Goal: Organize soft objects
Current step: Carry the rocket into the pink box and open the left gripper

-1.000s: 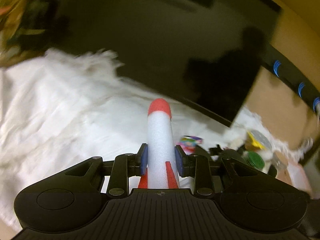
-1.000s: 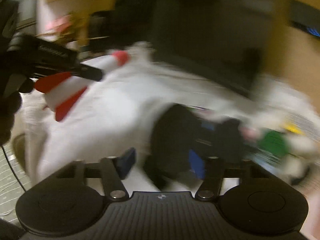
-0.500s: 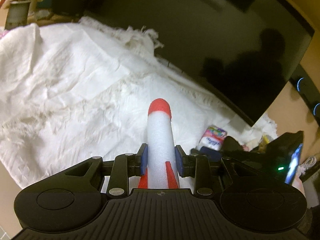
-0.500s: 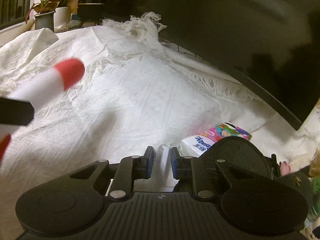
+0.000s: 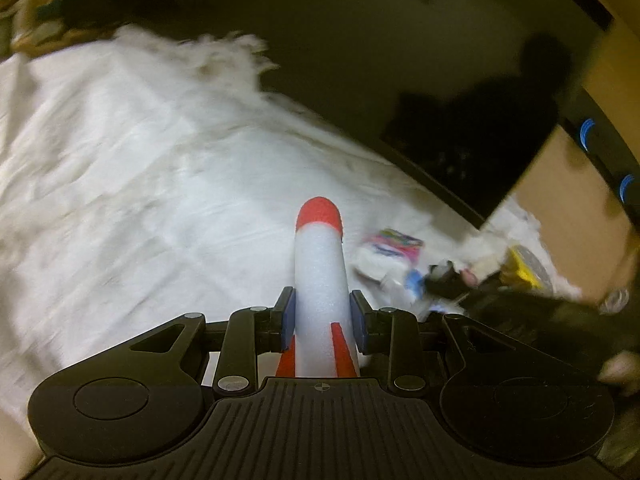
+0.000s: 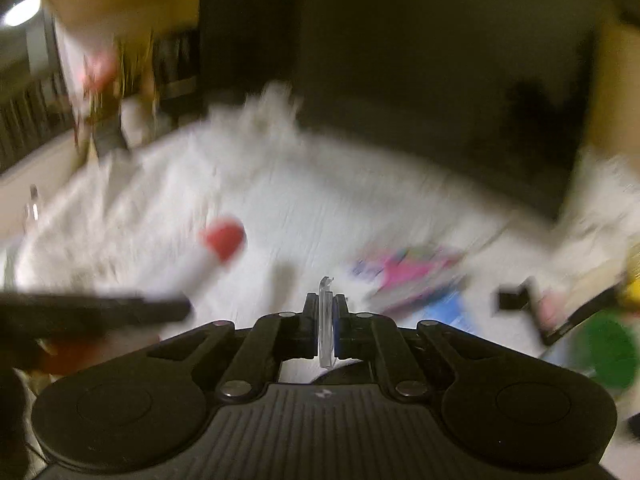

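1. White fringed cloth fills the surface, a big dark screen leaning behind it, and both views are smeared with motion blur.
2. Left gripper: jaws closed snugly on the foam rocket, blue pads pressing its white body just above the red fins, red nose pointing forward over the cloth. Same hold as half a second ago, so the grip is sound.
3. Right gripper: jaws nearly together, pinching a thin clear sliver of something; what it is, I can't tell. A second ago those jaws stood wide open, so that's a fresh pinch!
4. Outward now: from the right wrist the rocket's red tip shows off to the left, with the left gripper's dark finger as a blur beneath it.
5. Colourful tissue pack lies on the cloth just ahead and to the right of the right gripper; in the left view it sits beside the rocket's nose.
6. Further right, a jumble of green, yellow and dark items, too blurred to name.
7. What's changed: half a second ago both views were crisp, now they're streaking. My read is both hands are swinging, rocket in transit, not yet put anywhere.
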`<state>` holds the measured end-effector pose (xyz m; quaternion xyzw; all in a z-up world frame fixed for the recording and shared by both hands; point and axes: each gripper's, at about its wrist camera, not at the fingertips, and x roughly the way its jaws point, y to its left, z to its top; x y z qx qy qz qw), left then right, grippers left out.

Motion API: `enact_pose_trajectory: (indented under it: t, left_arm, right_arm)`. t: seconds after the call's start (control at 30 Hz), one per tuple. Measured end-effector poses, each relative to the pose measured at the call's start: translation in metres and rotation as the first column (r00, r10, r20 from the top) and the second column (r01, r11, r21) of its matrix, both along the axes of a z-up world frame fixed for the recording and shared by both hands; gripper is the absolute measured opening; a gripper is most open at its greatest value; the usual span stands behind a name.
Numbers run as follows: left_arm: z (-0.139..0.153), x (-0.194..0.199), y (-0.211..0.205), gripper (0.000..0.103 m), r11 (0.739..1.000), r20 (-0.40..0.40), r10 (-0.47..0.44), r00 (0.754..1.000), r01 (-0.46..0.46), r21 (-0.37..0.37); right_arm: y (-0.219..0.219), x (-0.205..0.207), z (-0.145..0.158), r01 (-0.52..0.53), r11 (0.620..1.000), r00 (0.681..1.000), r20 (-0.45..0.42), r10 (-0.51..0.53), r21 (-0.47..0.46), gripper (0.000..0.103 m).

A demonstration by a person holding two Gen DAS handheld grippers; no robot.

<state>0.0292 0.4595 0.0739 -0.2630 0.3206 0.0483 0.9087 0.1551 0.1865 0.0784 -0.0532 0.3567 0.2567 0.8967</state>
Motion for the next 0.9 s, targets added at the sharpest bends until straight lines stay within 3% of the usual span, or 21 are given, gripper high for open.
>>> enact_pose_trajectory:
  t: [0.1, 0.23, 0.3, 0.37, 0.47, 0.57, 0.63, 0.7, 0.73, 0.77, 0.8, 0.87, 0.9]
  left_arm:
    - [0.010, 0.020, -0.020, 0.032, 0.998, 0.011, -0.048, 0.999, 0.048, 0.027]
    - [0.040, 0.050, -0.059, 0.032, 0.986, 0.101, -0.164, 0.981, 0.159, 0.052]
    - [0.056, 0.070, -0.086, 0.032, 0.973, 0.145, -0.230, 0.962, 0.225, 0.045]
    - [0.072, 0.090, -0.119, 0.032, 0.946, 0.191, -0.323, 0.927, 0.324, 0.029]
    - [0.094, 0.112, -0.187, 0.032, 0.880, 0.247, -0.472, 0.846, 0.471, 0.065]
    - [0.110, 0.132, -0.258, 0.033, 0.797, 0.285, -0.593, 0.753, 0.599, 0.075]
    - [0.117, 0.145, -0.303, 0.034, 0.744, 0.304, -0.650, 0.696, 0.664, 0.072]
    - [0.118, 0.169, -0.353, 0.036, 0.669, 0.295, -0.712, 0.637, 0.743, 0.009]
    - [0.112, 0.181, -0.377, 0.036, 0.629, 0.282, -0.737, 0.614, 0.776, -0.046]
    - [0.103, 0.187, -0.399, 0.033, 0.610, 0.263, -0.751, 0.605, 0.789, -0.072]
    - [0.090, 0.196, -0.423, 0.033, 0.610, 0.216, -0.764, 0.608, 0.790, -0.065]
    - [0.060, 0.207, -0.461, 0.033, 0.661, 0.097, -0.748, 0.657, 0.751, 0.008]
    - [0.047, 0.210, -0.467, 0.033, 0.672, 0.059, -0.740, 0.670, 0.741, 0.017]
  right_arm:
    - [-0.049, 0.001, 0.047, 0.089, 0.994, 0.994, 0.062, -0.094, 0.070, 0.006]
    - [-0.126, -0.014, 0.104, 0.203, 0.974, 0.964, 0.152, -0.217, 0.105, 0.006]
    - [-0.174, -0.026, 0.128, 0.269, 0.956, 0.941, 0.182, -0.287, 0.117, 0.006]
    - [-0.215, -0.037, 0.145, 0.323, 0.939, 0.917, 0.208, -0.341, 0.116, 0.006]
    - [-0.275, -0.055, 0.162, 0.422, 0.904, 0.864, 0.269, -0.426, 0.075, 0.006]
    - [-0.319, -0.065, 0.165, 0.524, 0.851, 0.809, 0.307, -0.502, 0.010, 0.008]
    - [-0.348, -0.076, 0.160, 0.619, 0.784, 0.753, 0.322, -0.573, -0.051, 0.018]
    - [-0.363, -0.096, 0.148, 0.669, 0.741, 0.716, 0.327, -0.617, -0.065, 0.048]
    - [-0.367, -0.110, 0.138, 0.678, 0.733, 0.707, 0.322, -0.629, -0.059, 0.054]
    - [-0.369, -0.124, 0.128, 0.683, 0.728, 0.706, 0.309, -0.637, -0.059, 0.059]
    - [-0.369, -0.135, 0.116, 0.684, 0.726, 0.710, 0.289, -0.643, -0.064, 0.059]
    - [-0.366, -0.154, 0.086, 0.684, 0.726, 0.721, 0.226, -0.656, -0.074, 0.059]
    - [-0.365, -0.161, 0.072, 0.685, 0.726, 0.724, 0.185, -0.665, -0.071, 0.059]
